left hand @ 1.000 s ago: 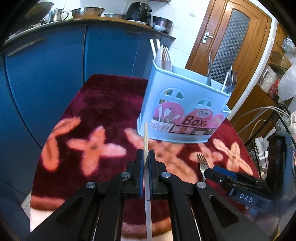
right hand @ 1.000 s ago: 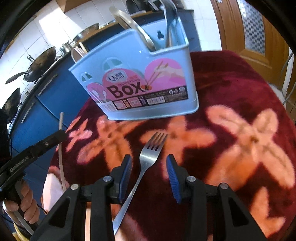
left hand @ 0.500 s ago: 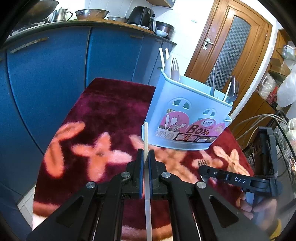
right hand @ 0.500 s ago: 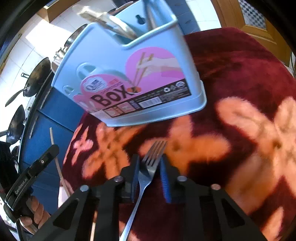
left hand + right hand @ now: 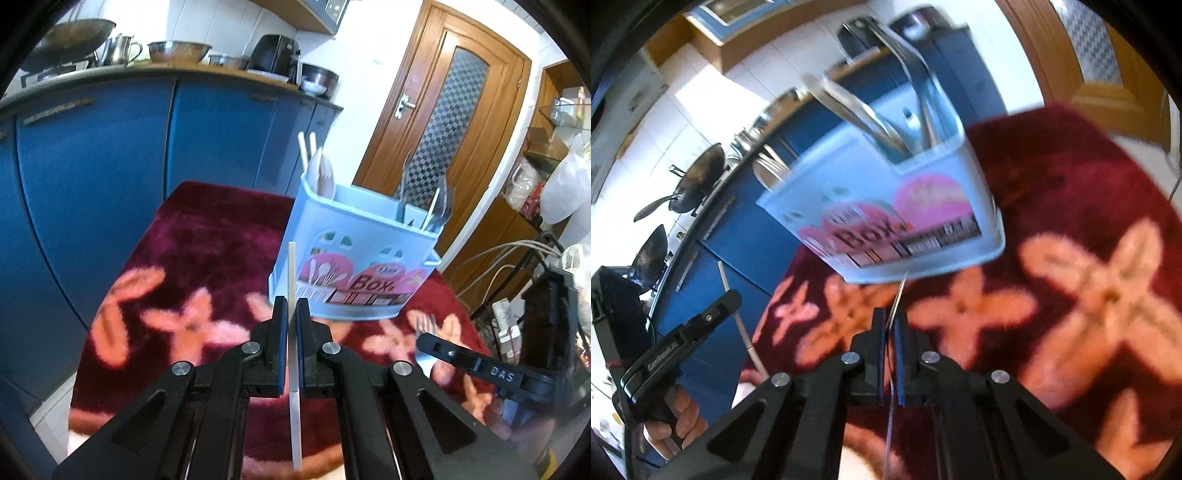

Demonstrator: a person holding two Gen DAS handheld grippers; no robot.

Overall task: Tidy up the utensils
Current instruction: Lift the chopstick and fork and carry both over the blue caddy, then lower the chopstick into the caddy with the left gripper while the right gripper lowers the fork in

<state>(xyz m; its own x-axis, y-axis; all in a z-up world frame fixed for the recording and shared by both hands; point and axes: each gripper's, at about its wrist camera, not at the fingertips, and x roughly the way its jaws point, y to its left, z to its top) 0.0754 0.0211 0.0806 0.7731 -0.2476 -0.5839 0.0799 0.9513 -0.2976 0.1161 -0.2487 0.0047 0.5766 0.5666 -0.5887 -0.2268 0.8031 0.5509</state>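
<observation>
A light blue utensil box stands on the maroon flowered cloth, with spoons, forks and chopsticks upright in its compartments. My left gripper is shut on a pale chopstick that points up toward the box's left end. In the right wrist view the box looms close and blurred. My right gripper has its jaws closing tight on a steel fork, seen edge-on, tines toward the box's base. The left gripper and its chopstick show at the left, held by a hand.
Blue cabinets under a counter with pots and bowls stand behind the table. A wooden door is at the back right. Cables and a power strip lie past the table's right edge. The cloth's near edge drops to the floor.
The right gripper's jaws closed on the fork and lifted it off the cloth, rolling it edge-on. The left gripper still holds the chopstick and has tilted up a little.
</observation>
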